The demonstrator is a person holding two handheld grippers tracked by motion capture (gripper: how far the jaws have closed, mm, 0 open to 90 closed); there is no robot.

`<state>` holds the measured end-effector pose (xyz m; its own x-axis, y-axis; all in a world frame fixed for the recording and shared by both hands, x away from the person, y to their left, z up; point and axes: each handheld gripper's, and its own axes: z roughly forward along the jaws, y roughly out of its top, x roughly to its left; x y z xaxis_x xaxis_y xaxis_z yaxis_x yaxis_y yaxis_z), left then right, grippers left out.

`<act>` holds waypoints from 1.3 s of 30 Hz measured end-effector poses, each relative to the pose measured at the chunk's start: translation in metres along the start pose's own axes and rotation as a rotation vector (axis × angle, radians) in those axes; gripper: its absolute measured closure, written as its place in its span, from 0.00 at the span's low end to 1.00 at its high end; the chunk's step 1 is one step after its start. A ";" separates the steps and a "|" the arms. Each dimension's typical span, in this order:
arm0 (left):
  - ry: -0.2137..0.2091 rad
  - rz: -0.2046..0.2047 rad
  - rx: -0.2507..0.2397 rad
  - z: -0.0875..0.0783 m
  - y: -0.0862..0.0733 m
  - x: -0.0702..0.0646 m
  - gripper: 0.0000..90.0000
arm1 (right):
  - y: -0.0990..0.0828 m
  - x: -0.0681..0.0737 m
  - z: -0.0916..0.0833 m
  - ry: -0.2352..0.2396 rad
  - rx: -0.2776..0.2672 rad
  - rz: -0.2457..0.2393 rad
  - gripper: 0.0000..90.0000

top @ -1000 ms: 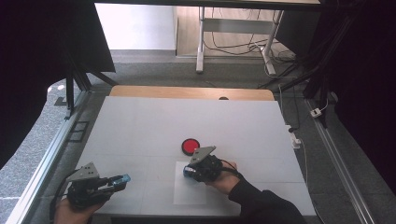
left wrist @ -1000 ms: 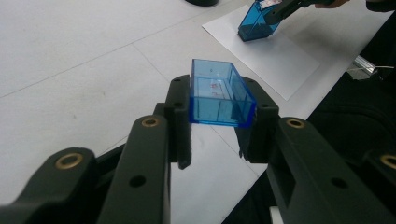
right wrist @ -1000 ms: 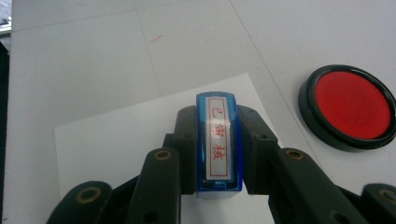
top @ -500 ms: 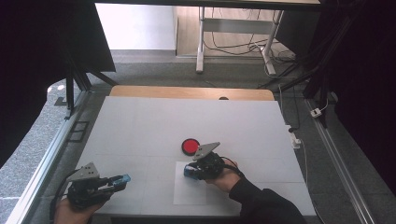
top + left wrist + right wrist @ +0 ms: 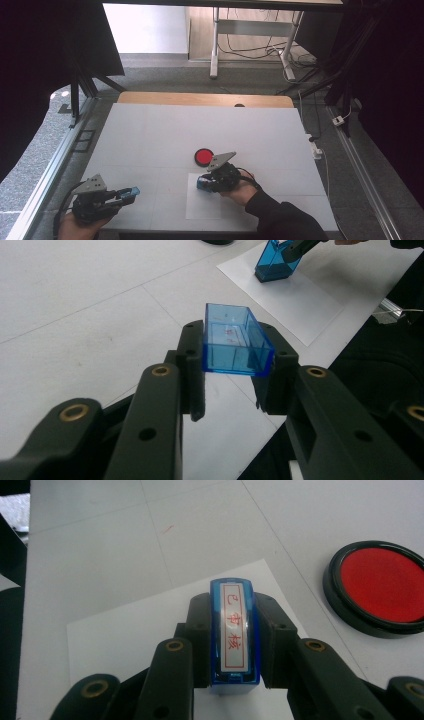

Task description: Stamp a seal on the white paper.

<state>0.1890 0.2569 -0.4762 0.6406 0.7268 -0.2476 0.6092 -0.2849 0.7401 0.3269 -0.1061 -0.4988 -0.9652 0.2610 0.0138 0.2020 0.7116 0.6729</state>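
The right gripper (image 5: 206, 183) is clamped on a blue stamp (image 5: 234, 632) (its label carries red characters), holding it on the near-left part of the white paper sheet (image 5: 200, 205). The red ink pad (image 5: 203, 156) lies just beyond the sheet. Well left of the sheet, the left gripper (image 5: 131, 192) grips the stamp's clear blue cap (image 5: 235, 340) above the table (image 5: 150, 135).

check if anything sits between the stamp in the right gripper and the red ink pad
Nothing visible does. The stamp is clamped in the right gripper over the paper sheet, and only bare table separates it from the red ink pad.
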 end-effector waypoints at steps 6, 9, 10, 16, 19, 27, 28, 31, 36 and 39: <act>0.000 0.001 0.001 0.000 0.000 0.000 0.76 | 0.002 0.007 0.000 -0.035 0.018 -0.051 0.80; 0.000 0.001 0.001 0.000 0.000 0.000 0.76 | 0.003 0.010 0.001 -0.052 0.029 -0.069 0.80; 0.000 0.001 0.001 0.000 0.000 0.000 0.76 | 0.003 0.011 0.001 -0.054 0.025 -0.072 0.80; -0.001 0.001 0.000 0.000 0.000 0.000 0.76 | 0.003 0.009 0.001 -0.043 0.025 -0.056 0.80; 0.000 0.000 -0.001 0.000 0.000 0.000 0.76 | 0.002 0.005 0.001 -0.025 0.017 -0.029 0.80; 0.000 0.000 -0.001 0.000 0.000 0.000 0.76 | 0.003 0.001 0.000 -0.008 0.025 -0.014 0.79; 0.001 -0.001 -0.001 0.000 0.000 0.000 0.76 | 0.004 0.001 0.000 -0.007 0.026 -0.012 0.79; -0.002 -0.001 0.000 0.000 0.000 0.000 0.76 | 0.005 0.002 0.000 -0.010 0.036 -0.018 0.79; -0.002 -0.001 -0.001 0.000 0.000 0.000 0.76 | 0.007 0.002 0.000 -0.013 0.044 -0.014 0.79; -0.002 -0.001 -0.001 0.000 0.000 0.000 0.76 | 0.006 0.002 -0.001 -0.010 0.039 -0.003 0.79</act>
<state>0.1892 0.2574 -0.4764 0.6412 0.7256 -0.2496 0.6091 -0.2835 0.7407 0.3265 -0.1019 -0.4937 -0.9641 0.2656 0.0043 0.2059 0.7369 0.6439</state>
